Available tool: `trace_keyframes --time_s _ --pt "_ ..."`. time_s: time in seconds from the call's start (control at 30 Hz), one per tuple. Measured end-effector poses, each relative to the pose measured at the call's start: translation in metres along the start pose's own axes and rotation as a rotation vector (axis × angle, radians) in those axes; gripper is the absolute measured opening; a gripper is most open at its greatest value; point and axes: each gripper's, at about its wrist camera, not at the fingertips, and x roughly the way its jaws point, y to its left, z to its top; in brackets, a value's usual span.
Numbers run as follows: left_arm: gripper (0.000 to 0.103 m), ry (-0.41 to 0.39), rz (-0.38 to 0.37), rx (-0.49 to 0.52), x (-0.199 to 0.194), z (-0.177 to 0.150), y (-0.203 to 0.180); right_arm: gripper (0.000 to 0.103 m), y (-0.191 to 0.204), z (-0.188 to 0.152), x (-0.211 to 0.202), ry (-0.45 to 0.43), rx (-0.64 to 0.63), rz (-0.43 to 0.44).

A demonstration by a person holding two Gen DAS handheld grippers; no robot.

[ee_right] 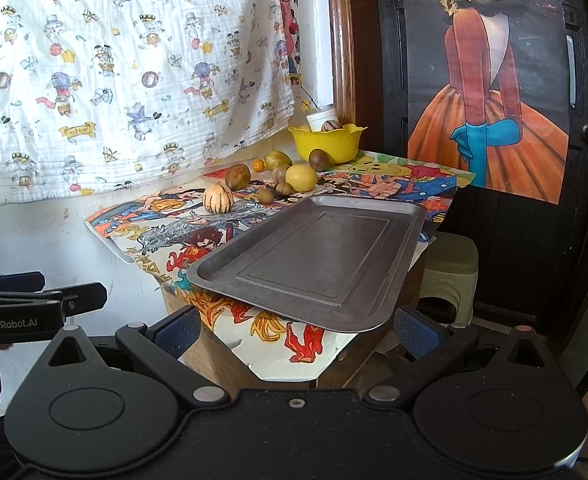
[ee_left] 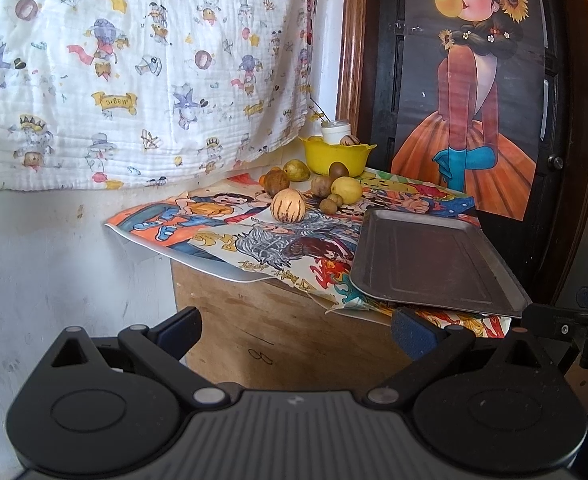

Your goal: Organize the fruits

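Several fruits lie on a cartoon-printed cloth at the back of a small table: a striped cream melon [ee_left: 287, 205] [ee_right: 218, 198], a yellow lemon [ee_left: 346, 189] [ee_right: 301, 177], a green pear [ee_left: 296, 169] [ee_right: 277, 159], brown round fruits [ee_left: 276, 182] [ee_right: 237, 176] and a tiny orange one [ee_right: 258, 165]. A yellow bowl [ee_left: 336, 157] [ee_right: 325, 142] behind them holds another striped fruit. A dark metal tray [ee_left: 434, 260] [ee_right: 314, 256] lies bare at the front right. My left gripper [ee_left: 296, 330] and right gripper [ee_right: 296, 326] are both open, held in front of the table, holding nothing.
A wooden box forms the table's base [ee_left: 273, 332]. A patterned white cloth [ee_left: 133, 80] hangs on the wall at left. A dark door with a painted poster [ee_left: 474, 100] stands behind the table. A green stool [ee_right: 450, 276] sits at the table's right side. A white jar [ee_left: 336, 130] stands behind the bowl.
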Motion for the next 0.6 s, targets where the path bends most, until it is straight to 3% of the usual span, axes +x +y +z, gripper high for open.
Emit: trace_keyframes --time_s 0.27,0.6 --pt "0.103 0.036 -0.009 -0.008 0.006 0.0 0.002 0.103 -0.003 0.006 0.009 0.015 -0.016 0.027" --pt "0.103 0.052 0.023 -0.004 0.029 0.025 0.018 0.103 -0.003 0.031 0.03 0.025 -0.102 0.079"
